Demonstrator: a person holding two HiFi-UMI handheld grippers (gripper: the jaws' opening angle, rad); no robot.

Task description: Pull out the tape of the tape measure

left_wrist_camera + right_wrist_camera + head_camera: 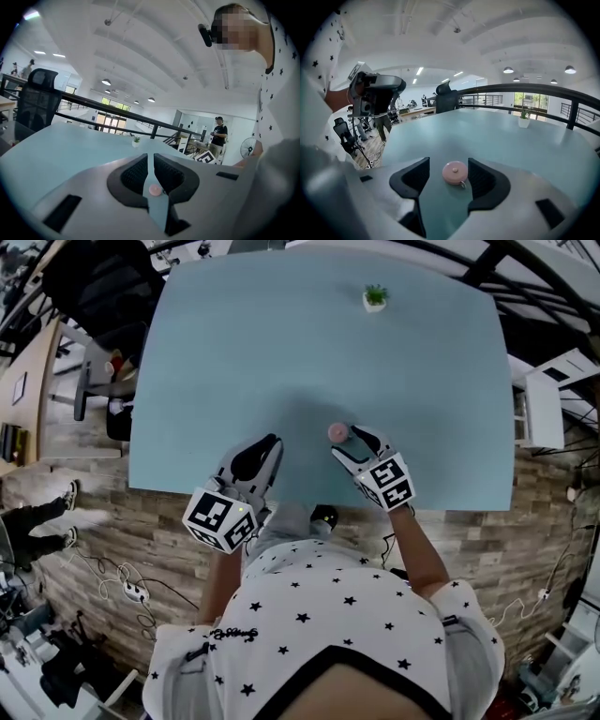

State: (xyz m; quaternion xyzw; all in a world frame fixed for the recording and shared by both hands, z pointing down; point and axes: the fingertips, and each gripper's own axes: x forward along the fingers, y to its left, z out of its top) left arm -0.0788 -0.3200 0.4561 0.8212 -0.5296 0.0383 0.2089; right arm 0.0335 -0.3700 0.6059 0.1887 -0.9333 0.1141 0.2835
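Note:
A small round pink tape measure (337,432) lies flat on the pale blue table (281,343), near its front edge. My right gripper (349,444) stands open around it. In the right gripper view the tape measure (455,172) sits between the dark pads, nearer the right-hand one, its metal ring pointing toward the camera; neither pad presses on it. My left gripper (270,444) is shut and holds nothing, a short way to the left of the tape measure. Through the slit between its closed jaws the pink tape measure (155,190) shows beyond.
A small potted plant (375,296) stands at the far side of the table. A black office chair (103,287) is off the table's left corner, and white furniture (544,399) off its right edge. A person (218,136) stands in the distance.

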